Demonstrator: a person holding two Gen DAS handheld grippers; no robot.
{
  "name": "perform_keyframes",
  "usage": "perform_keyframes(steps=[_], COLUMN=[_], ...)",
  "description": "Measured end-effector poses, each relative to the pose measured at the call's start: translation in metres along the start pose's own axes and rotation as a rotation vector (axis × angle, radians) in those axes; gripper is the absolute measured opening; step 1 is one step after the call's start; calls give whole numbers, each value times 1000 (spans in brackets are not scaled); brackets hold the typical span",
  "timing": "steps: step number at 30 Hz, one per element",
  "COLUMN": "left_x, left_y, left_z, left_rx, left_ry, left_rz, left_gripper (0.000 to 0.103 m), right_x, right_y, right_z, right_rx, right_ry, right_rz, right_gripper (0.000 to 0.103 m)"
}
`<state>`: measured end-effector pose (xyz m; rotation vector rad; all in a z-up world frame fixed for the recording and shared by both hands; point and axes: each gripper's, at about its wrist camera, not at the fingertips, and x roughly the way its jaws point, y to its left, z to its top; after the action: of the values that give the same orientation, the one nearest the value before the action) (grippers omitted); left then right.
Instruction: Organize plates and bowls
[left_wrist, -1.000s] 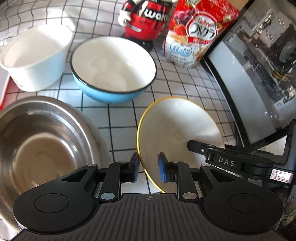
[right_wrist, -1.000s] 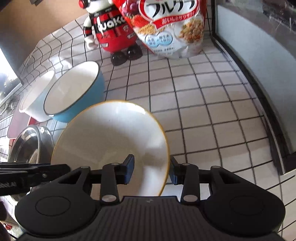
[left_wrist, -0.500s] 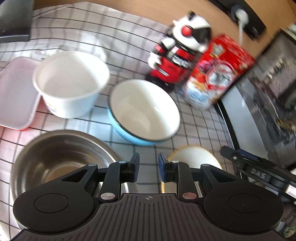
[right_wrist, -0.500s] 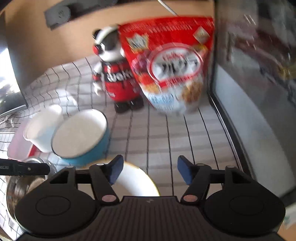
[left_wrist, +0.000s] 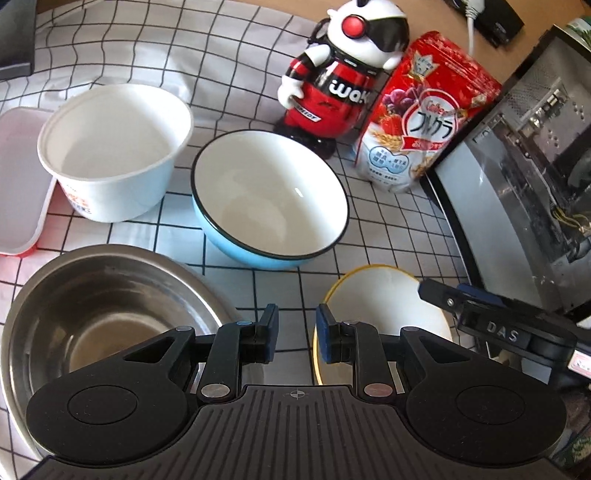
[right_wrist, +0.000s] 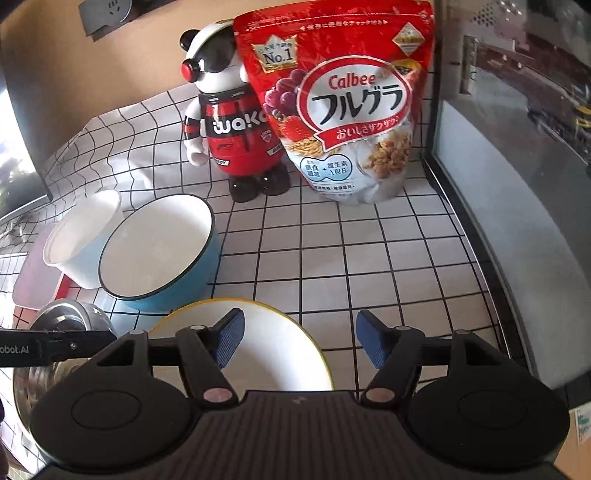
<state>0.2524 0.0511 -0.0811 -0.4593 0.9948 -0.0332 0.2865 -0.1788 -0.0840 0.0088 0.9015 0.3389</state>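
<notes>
A white bowl with a yellow rim (left_wrist: 380, 302) (right_wrist: 277, 354) sits on the checked cloth. My right gripper (right_wrist: 299, 334) hovers just above it, jaws wide open and touching nothing. Left of it, my left gripper (left_wrist: 295, 332) has its jaws a narrow gap apart with nothing between them, above the near rim of a steel bowl (left_wrist: 92, 306) (right_wrist: 62, 314). Behind these stand a blue bowl with a white inside (left_wrist: 269, 199) (right_wrist: 159, 247) and a white tub (left_wrist: 110, 147) (right_wrist: 81, 240). One of the right gripper's fingers (left_wrist: 447, 299) shows at the yellow-rimmed bowl's right edge.
A pink lid (left_wrist: 18, 177) lies at the far left under the tub. A red and white toy figure (left_wrist: 332, 85) (right_wrist: 236, 122) and a red cereal bag (left_wrist: 417, 122) (right_wrist: 343, 103) stand at the back. A glass-fronted appliance (left_wrist: 517, 184) (right_wrist: 517, 184) walls off the right side.
The right gripper opened and let go of the yellow-rimmed bowl's rim; the bowl went from tilted to resting on the cloth. Both grippers drew up and back, so more of the table shows.
</notes>
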Motion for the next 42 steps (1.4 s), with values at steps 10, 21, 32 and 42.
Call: perform_keyframes(steps=[10, 21, 32, 42], left_x=[-10, 16, 58, 85], left_y=[44, 60, 61, 35], left_z=[27, 69, 78, 85], left_rx=[-144, -198, -280, -202], left_ry=[-77, -95, -5, 37], left_rz=[56, 127, 196, 216], left_gripper=[24, 24, 27, 32], right_x=[-2, 64, 150, 143], right_y=[26, 42, 71, 41], right_z=[23, 73, 77, 79], right_rx=[-3, -43, -102, -68], right_ry=[13, 135, 285, 299], right_rz=[4, 111, 297, 282], right_gripper=[83, 80, 50, 27])
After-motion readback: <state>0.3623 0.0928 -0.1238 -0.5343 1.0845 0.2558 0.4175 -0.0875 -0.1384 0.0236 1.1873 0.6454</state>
